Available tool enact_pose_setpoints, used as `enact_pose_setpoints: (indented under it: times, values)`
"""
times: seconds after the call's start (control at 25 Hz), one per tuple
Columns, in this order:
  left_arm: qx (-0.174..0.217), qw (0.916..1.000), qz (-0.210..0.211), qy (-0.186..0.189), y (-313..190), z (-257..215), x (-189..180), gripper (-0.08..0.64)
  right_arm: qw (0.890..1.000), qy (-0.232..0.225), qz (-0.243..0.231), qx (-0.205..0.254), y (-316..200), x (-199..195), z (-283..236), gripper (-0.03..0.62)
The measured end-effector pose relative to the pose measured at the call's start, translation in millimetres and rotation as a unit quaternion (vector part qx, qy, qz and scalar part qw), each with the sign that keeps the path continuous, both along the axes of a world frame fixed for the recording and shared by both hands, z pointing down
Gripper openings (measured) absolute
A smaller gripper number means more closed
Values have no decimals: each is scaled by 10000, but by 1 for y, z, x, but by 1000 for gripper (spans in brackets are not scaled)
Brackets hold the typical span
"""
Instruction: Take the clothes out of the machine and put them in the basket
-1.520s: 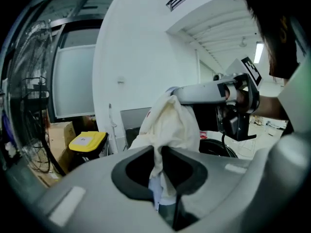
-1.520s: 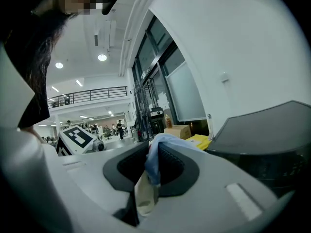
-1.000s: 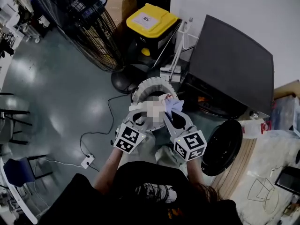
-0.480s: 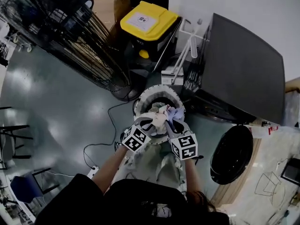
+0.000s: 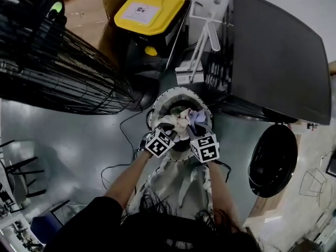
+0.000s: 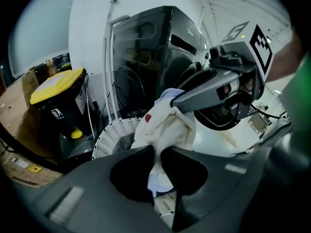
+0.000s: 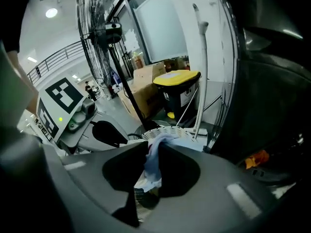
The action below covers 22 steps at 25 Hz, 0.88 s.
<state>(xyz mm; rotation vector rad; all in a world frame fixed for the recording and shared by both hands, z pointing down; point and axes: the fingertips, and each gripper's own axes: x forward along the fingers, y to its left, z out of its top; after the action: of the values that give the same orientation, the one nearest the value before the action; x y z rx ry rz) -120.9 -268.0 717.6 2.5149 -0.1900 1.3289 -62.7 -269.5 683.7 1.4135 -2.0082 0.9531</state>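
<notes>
A round white lattice basket (image 5: 157,101) stands on the floor in front of the dark washing machine (image 5: 273,51). Both grippers hang over its mouth. My left gripper (image 5: 169,125) is shut on a cream cloth (image 6: 165,123) with a red spot. My right gripper (image 5: 195,124) is shut on a pale blue cloth (image 7: 154,161). The two cloths (image 5: 184,121) bunch together above the basket (image 6: 114,135), whose rim also shows in the right gripper view (image 7: 165,131). The machine's round door (image 5: 273,159) hangs open at the right.
A black bin with a yellow lid (image 5: 149,14) stands behind the basket, with a white drying rack (image 5: 202,41) beside it. A large black wire fan (image 5: 52,67) fills the left. A cable (image 5: 123,135) and a white power strip lie on the grey floor.
The head view has tipped forward and closer. Both grippers have moved forward and down with the cloths, from the basket's near rim to over its mouth.
</notes>
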Motion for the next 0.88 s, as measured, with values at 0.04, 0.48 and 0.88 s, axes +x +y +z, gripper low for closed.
enact_pose_setpoints:
  times: [0.04, 0.48, 0.88]
  values:
    - [-27, 10000, 18, -48, -2, 9, 1, 57, 10000, 17, 3, -60, -3, 2, 10, 87]
    - [-858, 9919, -767, -541, -14, 69, 0, 178, 9940, -258, 212, -1044, 3, -4, 91, 270]
    - [-775, 9925, -918, -209, -17, 45, -10, 178, 9947, -425, 896, -264, 3, 9, 57, 240]
